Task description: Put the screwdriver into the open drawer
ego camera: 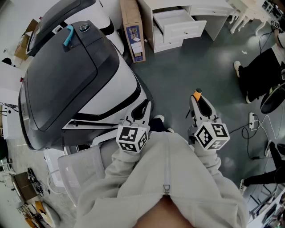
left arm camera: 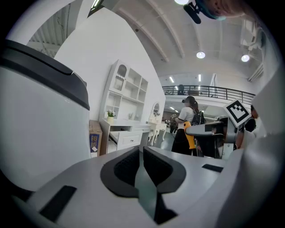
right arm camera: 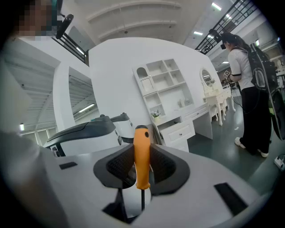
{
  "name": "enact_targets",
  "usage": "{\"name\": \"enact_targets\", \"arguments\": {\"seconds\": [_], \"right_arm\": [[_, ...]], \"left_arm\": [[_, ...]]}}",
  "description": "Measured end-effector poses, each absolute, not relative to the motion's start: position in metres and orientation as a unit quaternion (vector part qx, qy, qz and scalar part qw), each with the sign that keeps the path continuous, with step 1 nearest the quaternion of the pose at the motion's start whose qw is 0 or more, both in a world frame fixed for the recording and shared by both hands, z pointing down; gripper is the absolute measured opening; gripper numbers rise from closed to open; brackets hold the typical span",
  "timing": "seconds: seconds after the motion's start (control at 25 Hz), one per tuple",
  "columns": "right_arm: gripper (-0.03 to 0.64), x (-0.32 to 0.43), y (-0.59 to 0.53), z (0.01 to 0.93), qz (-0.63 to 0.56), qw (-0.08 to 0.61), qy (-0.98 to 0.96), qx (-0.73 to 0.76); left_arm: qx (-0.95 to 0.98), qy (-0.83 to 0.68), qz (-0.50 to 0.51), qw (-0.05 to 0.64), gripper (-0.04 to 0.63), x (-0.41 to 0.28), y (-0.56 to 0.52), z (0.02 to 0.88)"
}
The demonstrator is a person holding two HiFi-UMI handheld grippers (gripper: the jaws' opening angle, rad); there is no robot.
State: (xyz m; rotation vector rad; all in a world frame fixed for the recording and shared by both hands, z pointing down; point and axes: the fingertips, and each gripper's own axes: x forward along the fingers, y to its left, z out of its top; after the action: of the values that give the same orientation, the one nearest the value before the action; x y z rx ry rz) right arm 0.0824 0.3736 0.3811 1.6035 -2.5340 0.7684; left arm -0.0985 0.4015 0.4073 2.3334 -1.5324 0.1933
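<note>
A glossy grey floor (ego camera: 187,67) is stretching to a far white desk (ego camera: 209,10), its drawer (ego camera: 177,26) hanging open. The right gripper (right arm camera: 142,165) is clamping the smooth orange screwdriver (right arm camera: 142,153); the left gripper (left arm camera: 141,165) is sitting closed, empty.

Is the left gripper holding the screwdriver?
No, the left gripper has its jaws shut with nothing between them; the orange-handled screwdriver is clamped in the right gripper.

Open grey floor (ego camera: 187,67) ahead to the white open drawer (ego camera: 178,24), hemmed left by a bulky grey-and-white machine (ego camera: 75,75) and a brown cardboard box (ego camera: 132,31).
</note>
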Motion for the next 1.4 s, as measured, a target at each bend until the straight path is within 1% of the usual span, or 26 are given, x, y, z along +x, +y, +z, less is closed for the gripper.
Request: {"name": "enact_targets", "arguments": {"seconds": [1.0, 1.4], "right_arm": [[0.126, 0.093, 0.381, 0.393, 0.272, 0.017, -0.809, 0.521], [0.126, 0.098, 0.360, 0.396, 0.278, 0.019, -0.808, 0.520]], "left_arm": [[0.827, -0.525, 0.078, 0.183, 0.043, -0.073, 0.409, 0.417], [0.829, -0.522, 0.082, 0.183, 0.043, -0.067, 0.386, 0.415]]}}
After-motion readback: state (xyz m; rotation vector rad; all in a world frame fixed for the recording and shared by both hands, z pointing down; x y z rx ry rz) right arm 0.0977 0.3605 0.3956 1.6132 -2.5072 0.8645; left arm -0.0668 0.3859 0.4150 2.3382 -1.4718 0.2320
